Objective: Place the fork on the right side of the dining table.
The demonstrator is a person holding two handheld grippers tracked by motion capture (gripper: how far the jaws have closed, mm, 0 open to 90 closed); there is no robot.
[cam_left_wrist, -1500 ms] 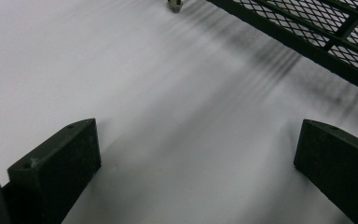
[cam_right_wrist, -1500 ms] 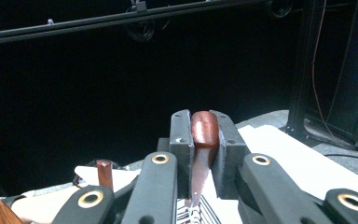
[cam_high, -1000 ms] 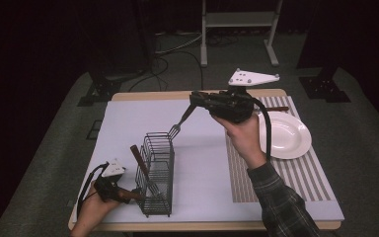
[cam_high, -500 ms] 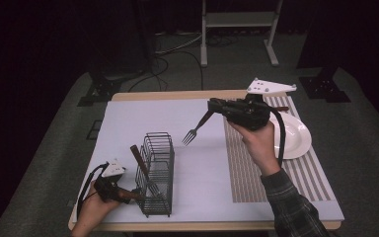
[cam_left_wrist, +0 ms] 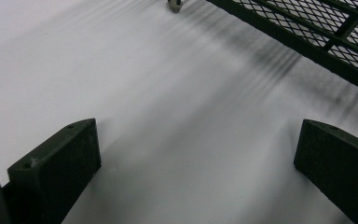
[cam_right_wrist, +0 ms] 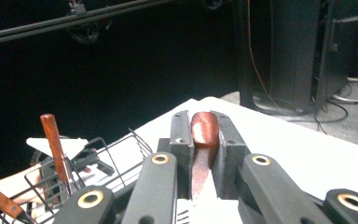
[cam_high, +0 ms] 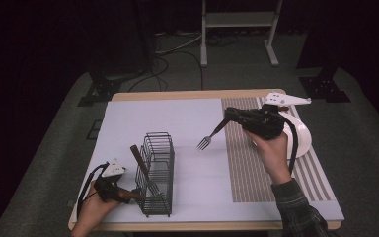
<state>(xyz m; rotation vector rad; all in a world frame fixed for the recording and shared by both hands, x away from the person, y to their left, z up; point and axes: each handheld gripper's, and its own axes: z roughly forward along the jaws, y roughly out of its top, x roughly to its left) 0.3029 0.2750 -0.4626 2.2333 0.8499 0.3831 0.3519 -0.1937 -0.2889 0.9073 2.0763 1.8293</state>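
High view: right gripper (cam_high: 229,117) clamps fork (cam_high: 212,136) by its handle, above the table (cam_high: 192,113).
Left gripper (cam_high: 128,195), jaws spread wide, rests beside wire basket (cam_high: 156,174); white plate (cam_high: 301,139) right.

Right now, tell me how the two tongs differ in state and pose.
The left tongs rest low on the table by the wire basket, jaws wide apart and holding nothing; the right tongs are raised above the striped mat, shut on a fork. The left point towards the basket; the right aim leftward and down. Both are black and hand-held.
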